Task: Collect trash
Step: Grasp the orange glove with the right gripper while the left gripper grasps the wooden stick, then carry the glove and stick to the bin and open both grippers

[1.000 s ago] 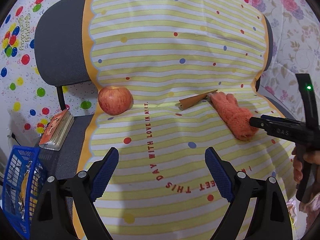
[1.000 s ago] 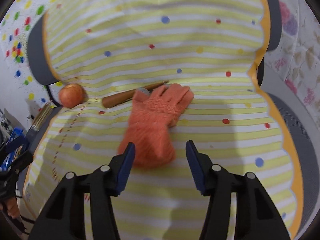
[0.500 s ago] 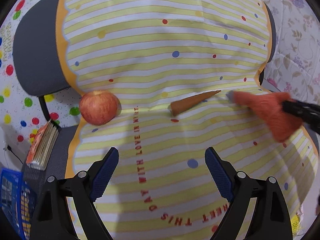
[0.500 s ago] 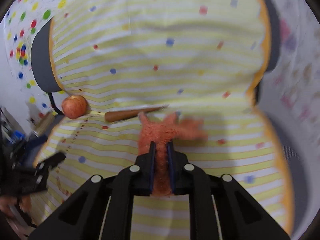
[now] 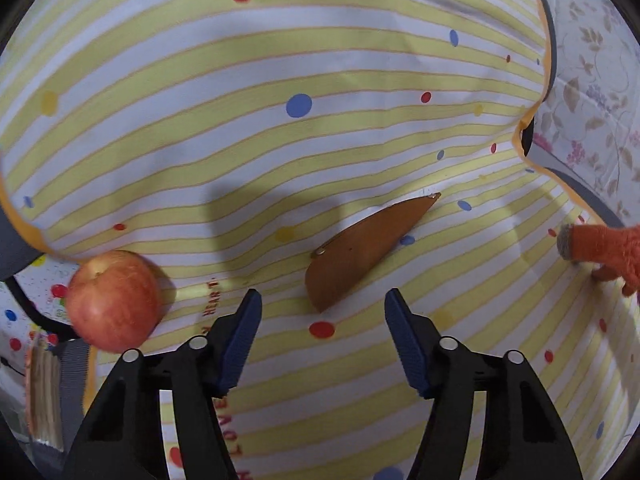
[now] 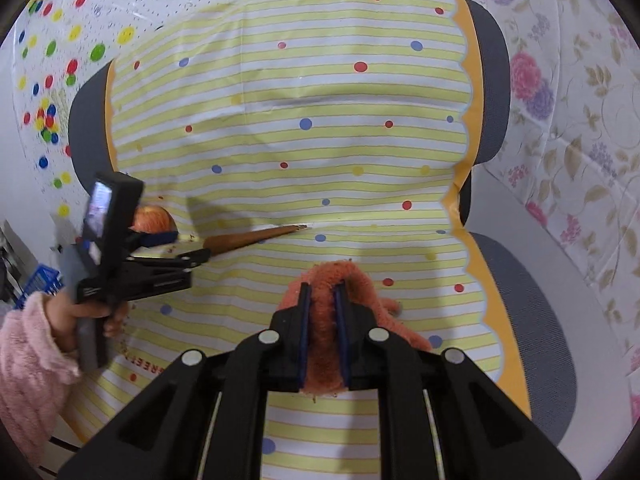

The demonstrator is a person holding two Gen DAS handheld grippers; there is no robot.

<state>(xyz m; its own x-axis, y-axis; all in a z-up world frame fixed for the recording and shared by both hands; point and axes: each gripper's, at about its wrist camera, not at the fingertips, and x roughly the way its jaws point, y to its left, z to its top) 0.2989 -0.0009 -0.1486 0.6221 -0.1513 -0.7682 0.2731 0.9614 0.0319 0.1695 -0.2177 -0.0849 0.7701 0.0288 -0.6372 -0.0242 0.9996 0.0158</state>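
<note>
A: Over on the far left, what sits at the edge of the striped cloth?

B: An apple, red and yellow, resting where the cloth's orange border meets the grey chair. In the right wrist view a blue basket peeks in just left of the sleeve, and the hand holds the left gripper by its grip.

A: And that gripper?

B: Its jaws are closing, but the blue pads have gaps on both sides. The wide end of the brown cone-shaped piece lies just ahead of the fingertips, flat on the cloth, its pointed end aimed up and to the right. Nothing is pressed between the pads.

A: Is the apple touching the cone?

B: No, they are well apart, with red lettering on the cloth between them.

A: Further right?

B: The orange glove. The right gripper is clamped narrowly on it; the knit bulges up between the pads and out below them. In the left wrist view the glove's fingers show at the right edge, one with a grey tip, touching or just above the cloth; I cannot tell which.

A: And beyond that?

B: The chair's grey seat and back edge past the scalloped border, then a floral sheet behind.
</note>
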